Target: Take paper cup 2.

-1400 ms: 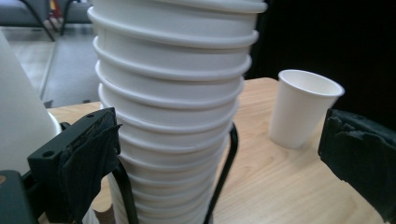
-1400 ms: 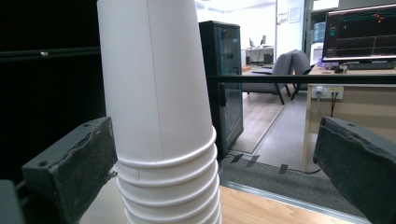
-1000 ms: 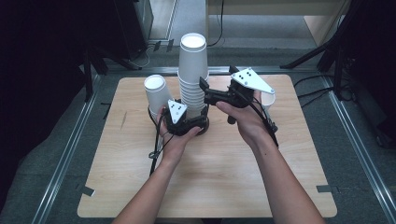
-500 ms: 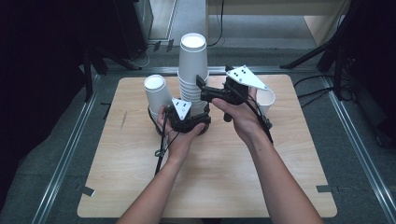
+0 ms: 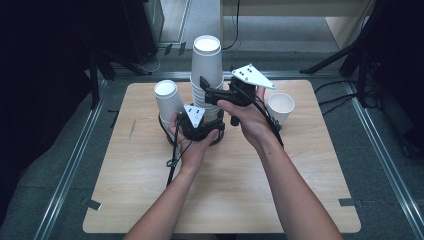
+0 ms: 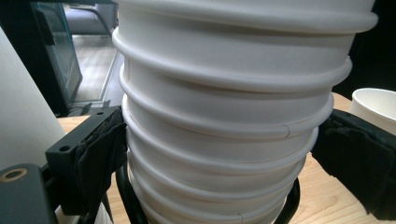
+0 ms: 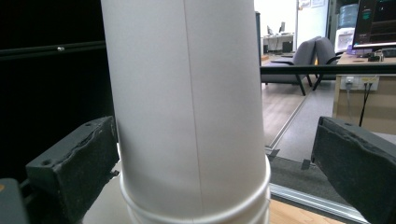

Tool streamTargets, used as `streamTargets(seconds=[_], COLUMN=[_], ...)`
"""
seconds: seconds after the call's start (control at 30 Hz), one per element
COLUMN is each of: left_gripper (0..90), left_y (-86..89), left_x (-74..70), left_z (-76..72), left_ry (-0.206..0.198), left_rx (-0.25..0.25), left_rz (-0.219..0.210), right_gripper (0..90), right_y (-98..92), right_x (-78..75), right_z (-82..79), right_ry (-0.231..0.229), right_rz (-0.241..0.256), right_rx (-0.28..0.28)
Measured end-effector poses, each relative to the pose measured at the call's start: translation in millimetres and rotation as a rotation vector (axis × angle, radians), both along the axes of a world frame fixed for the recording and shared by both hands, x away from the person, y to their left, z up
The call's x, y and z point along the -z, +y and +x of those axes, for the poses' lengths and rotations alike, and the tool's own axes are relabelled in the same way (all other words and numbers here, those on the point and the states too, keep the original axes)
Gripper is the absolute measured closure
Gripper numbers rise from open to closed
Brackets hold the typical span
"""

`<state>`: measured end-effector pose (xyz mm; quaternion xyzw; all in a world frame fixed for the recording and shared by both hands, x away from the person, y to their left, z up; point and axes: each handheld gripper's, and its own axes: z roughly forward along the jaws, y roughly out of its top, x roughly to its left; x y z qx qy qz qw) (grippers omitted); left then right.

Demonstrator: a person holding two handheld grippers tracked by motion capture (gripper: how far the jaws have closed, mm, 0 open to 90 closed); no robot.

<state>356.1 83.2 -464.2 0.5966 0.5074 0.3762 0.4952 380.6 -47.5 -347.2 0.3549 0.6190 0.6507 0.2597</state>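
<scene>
A tall stack of white paper cups (image 5: pixel 206 65) stands upside down at the table's middle back. My left gripper (image 5: pixel 211 120) is at its base; in the left gripper view both pads press the rolled rims of the stack (image 6: pixel 219 116), so the left gripper (image 6: pixel 219 158) is shut on it. My right gripper (image 5: pixel 207 90) is higher up. In the right gripper view its jaws stand wide on either side of the top cup (image 7: pixel 187 107), and the right gripper (image 7: pixel 210 163) is open, with a gap at the right pad.
A single white cup (image 5: pixel 167 100) stands just left of the stack. Another cup (image 5: pixel 280 107), mouth up, stands to the right of my right hand. The wooden table (image 5: pixel 225 200) has bare room in front. Black stands and cables ring the table.
My right gripper has moved left from the single cup at the right, which now stands uncovered, to the upper stack. The left gripper has stayed at the stack's base.
</scene>
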Motion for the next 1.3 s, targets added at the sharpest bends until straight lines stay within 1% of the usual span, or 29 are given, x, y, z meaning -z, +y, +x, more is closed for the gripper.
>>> streamTargets(seconds=[0.1,0.17,0.37,0.43,0.5,0.57,0.67,0.77,0.8,0.83,0.87,0.93,1.03,1.13,1.3], left_gripper=[4.8,5.1,5.6,5.7,5.9,6.1,6.4,6.5,6.5,6.5,6.6,6.6,6.7,6.8,7.3], left_y=[0.2,0.7,1.6,1.9,2.4,2.6,3.0,3.0,3.1,3.2,3.2,3.3,3.4,3.5,3.6], left_x=[-0.2,-0.4,-1.1,-1.2,-1.4,-1.3,-1.1,-1.0,-0.9,-0.8,-0.8,-0.8,-0.8,-0.8,-0.6], left_z=[-0.2,-0.3,-0.6,-0.6,-1.0,-1.3,-1.5,-1.6,-1.7,-1.7,-1.7,-1.8,-1.8,-1.8,-1.8], left_ry=[0.001,0.002,0.005,0.005,0.007,0.006,0.005,0.004,0.002,0.002,0.001,0.002,0.001,0.001,0.001], left_rx=[0.000,0.004,0.008,0.010,0.011,0.012,0.014,0.015,0.016,0.017,0.017,0.018,0.018,0.019,0.020], left_rz=[-0.003,-0.005,-0.016,-0.016,-0.019,-0.021,-0.019,-0.020,-0.019,-0.019,-0.019,-0.019,-0.020,-0.019,-0.017], right_gripper=[0.7,1.3,4.5,6.2,6.9,9.7,10.3,10.1,7.9,2.7,1.9,3.5,9.2,9.6,11.2], right_y=[5.0,8.9,18.6,19.8,19.9,19.6,19.3,19.2,19.2,19.5,19.5,20.1,23.0,26.5,26.0], right_x=[0.6,1.4,0.7,1.0,2.1,3.3,3.3,3.1,3.0,2.7,2.7,3.5,3.6,4.0,3.3], right_z=[2.3,4.8,9.6,11.1,12.0,12.7,13.4,14.2,14.8,16.1,17.7,19.1,18.2,18.6,18.6], right_ry=[0.009,0.007,0.005,0.003,0.009,0.002,-0.006,-0.006,0.000,0.013,0.024,0.027,0.018,0.014,0.011], right_rz=[-0.004,-0.014,-0.016,-0.007,0.003,0.006,-0.001,-0.002,-0.001,0.001,0.003,0.005,-0.009,-0.033,-0.034], right_rx=[-0.008,-0.001,0.002,-0.003,-0.008,-0.017,-0.023,-0.029,-0.031,-0.018,-0.010,-0.019,-0.022,-0.006,-0.005])
